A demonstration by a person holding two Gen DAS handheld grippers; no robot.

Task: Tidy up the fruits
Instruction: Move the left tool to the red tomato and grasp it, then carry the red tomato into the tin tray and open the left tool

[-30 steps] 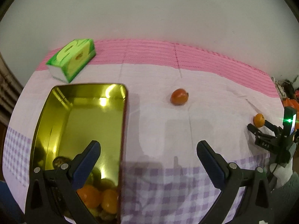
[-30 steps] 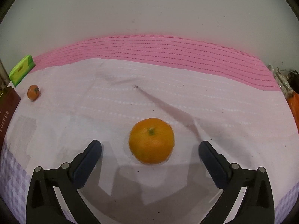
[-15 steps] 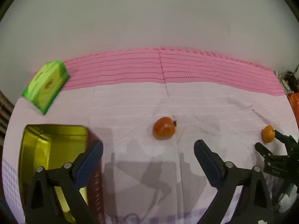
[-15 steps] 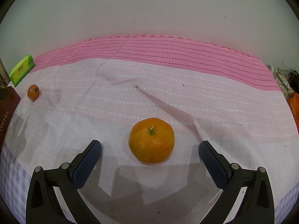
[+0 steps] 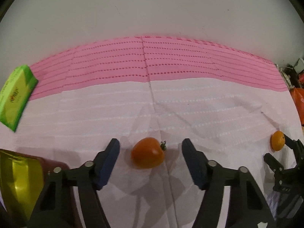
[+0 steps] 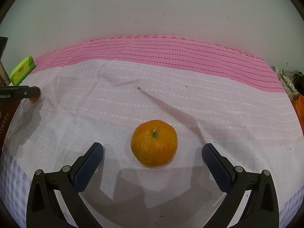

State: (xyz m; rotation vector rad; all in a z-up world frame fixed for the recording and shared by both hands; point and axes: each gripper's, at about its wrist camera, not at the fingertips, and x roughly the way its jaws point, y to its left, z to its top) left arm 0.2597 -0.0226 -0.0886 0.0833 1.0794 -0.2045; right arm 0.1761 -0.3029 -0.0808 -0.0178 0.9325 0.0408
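Pink cloth (image 5: 190,114) on table, grey wall (image 5: 152,9) (bare) behind

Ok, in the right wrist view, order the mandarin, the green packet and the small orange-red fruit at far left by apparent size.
1. mandarin, largest, though it lies nearest the camera.
2. green packet, far back left.
3. small orange-red fruit, smallest, mostly hidden behind the left gripper's finger, so its full size is unsure.

The right gripper (image 6: 153,153) is hovering with its jaws spread wide, and an orange (image 6: 154,143) is sitting on the tablecloth (image 6: 209,102) between the fingers, touching neither. At the far left, the left gripper's dark finger (image 6: 20,92) is partly covering a small tomato (image 6: 34,99), with a green box (image 6: 22,72) lying behind.
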